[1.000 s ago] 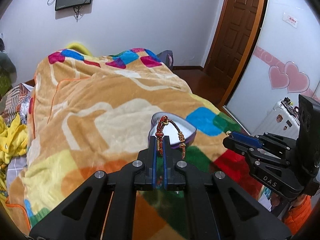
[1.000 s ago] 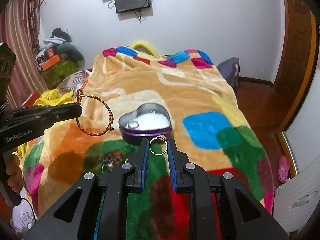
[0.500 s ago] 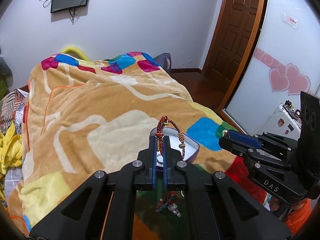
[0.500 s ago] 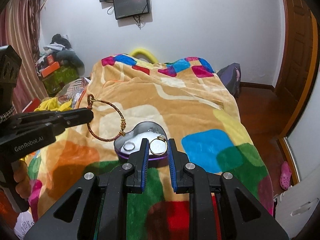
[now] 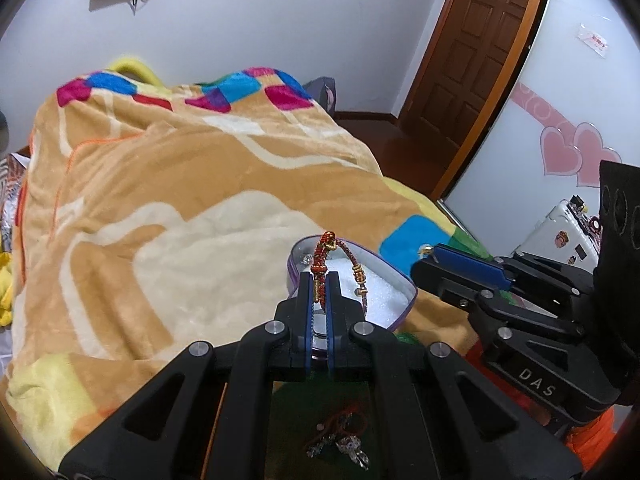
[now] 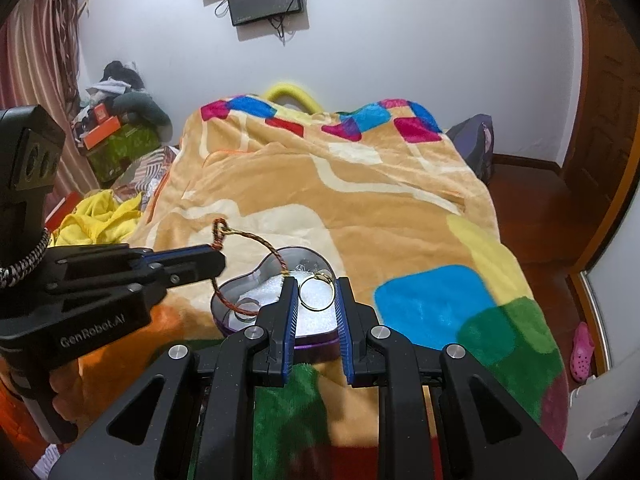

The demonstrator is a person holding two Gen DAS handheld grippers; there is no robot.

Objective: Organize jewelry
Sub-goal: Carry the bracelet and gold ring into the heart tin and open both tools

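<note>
A heart-shaped purple tin (image 5: pixel 402 280) (image 6: pixel 240 280) with a white lining lies on the colourful blanket. My left gripper (image 5: pixel 319 280) (image 6: pixel 218 258) is shut on a red and gold braided cord bracelet (image 5: pixel 329 254) (image 6: pixel 256 240), which hangs over the tin. My right gripper (image 6: pixel 316 292) (image 5: pixel 430 258) is shut on a thin gold ring (image 6: pixel 317 292) above the tin's right half. A silver ring (image 6: pixel 246 306) lies inside the tin at its left end.
Loose jewelry (image 5: pixel 340 438) lies in a small heap on the green patch near the front edge of the blanket (image 5: pixel 160 208). A wooden door (image 5: pixel 476 52) stands at the right. Clothes and boxes (image 6: pixel 116 136) pile up left of the bed.
Both grippers have moved forward over the bed, so the tin now lies under their tips. The bracelet and the gold ring stay gripped.
</note>
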